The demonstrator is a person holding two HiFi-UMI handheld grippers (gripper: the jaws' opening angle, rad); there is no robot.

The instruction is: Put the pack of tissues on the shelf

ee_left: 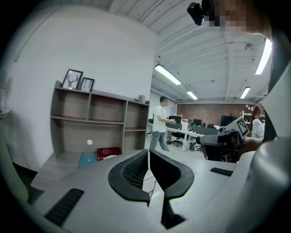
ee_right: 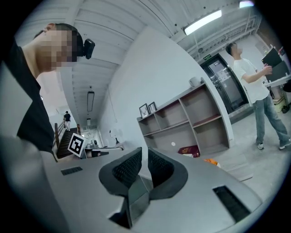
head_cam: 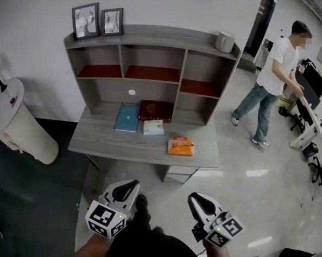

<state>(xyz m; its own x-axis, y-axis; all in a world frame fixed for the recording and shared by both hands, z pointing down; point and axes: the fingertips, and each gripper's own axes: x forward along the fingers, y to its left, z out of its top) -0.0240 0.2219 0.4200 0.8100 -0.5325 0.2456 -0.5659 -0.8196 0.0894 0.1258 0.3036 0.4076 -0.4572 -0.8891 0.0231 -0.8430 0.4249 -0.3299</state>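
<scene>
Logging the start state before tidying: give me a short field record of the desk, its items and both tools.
furniture: grey wooden desk with a shelf unit
on desk: teal flat book, dark red flat box, small pale pack, orange soft pack
on top: two framed pictures, white cup
left tool: shut, empty, short of desk
right tool: shut, empty, short of desk

Back wall (head_cam: 30, 41) white, plain. Against it a grey desk (head_cam: 95, 140) carrying a grey shelf unit (head_cam: 153, 40), three upper bays floored red-brown. Floor (head_cam: 256, 180) pale and glossy to the right, dark flooring (head_cam: 31, 199) to the left. Office desks (head_cam: 313, 115) with monitors (head_cam: 314, 80) at far right; dark doorway (head_cam: 264, 23) behind. Strip lights (ee_left: 167, 74) on a white ribbed ceiling (ee_left: 213, 50).
</scene>
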